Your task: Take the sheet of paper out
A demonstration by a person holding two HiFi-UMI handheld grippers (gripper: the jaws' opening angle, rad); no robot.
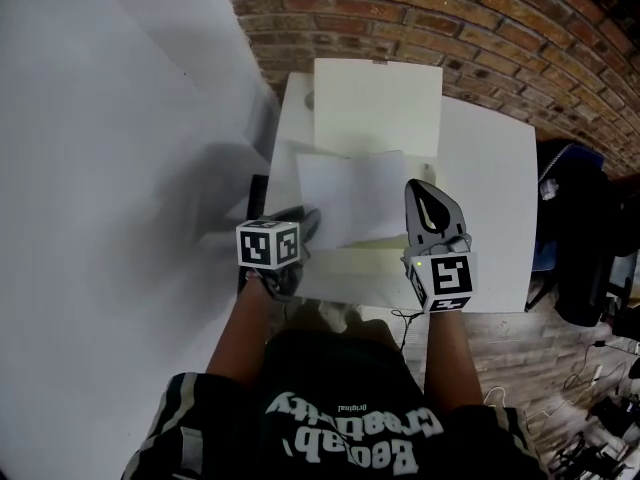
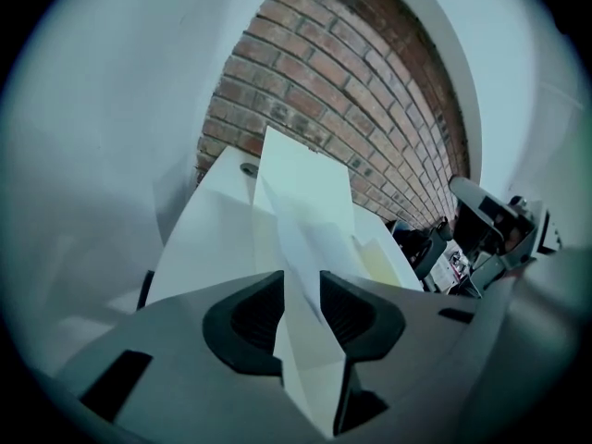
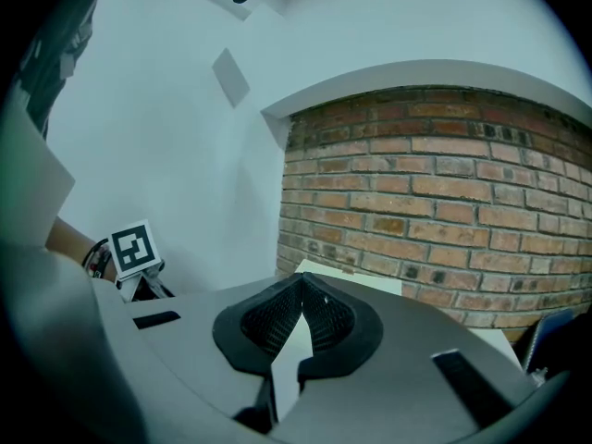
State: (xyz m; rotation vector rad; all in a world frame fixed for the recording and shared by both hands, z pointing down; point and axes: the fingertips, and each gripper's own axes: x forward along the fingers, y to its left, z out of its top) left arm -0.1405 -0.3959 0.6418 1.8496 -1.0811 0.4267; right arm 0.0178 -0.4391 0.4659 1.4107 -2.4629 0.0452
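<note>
Pinching sheet of paper (image 1: pixel 350 193), right tool (image 3: pixel 302 305) clamped, left tool (image 2: pixel 300 299) jaws apart around it

Table (image 1: pixel 490 168) against the brick wall (image 1: pixel 450 28); folder (image 1: pixel 378 98) on its far middle; sheet of paper (image 1: pixel 350 193) just before the folder, with the left gripper (image 1: pixel 303 226) at its left edge and the right gripper (image 1: pixel 425 186) at its right

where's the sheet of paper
Head view centre, over the cream folder: the sheet of paper is pinched at its right edge by the right gripper, its left edge between the open jaws of the left gripper.
</note>
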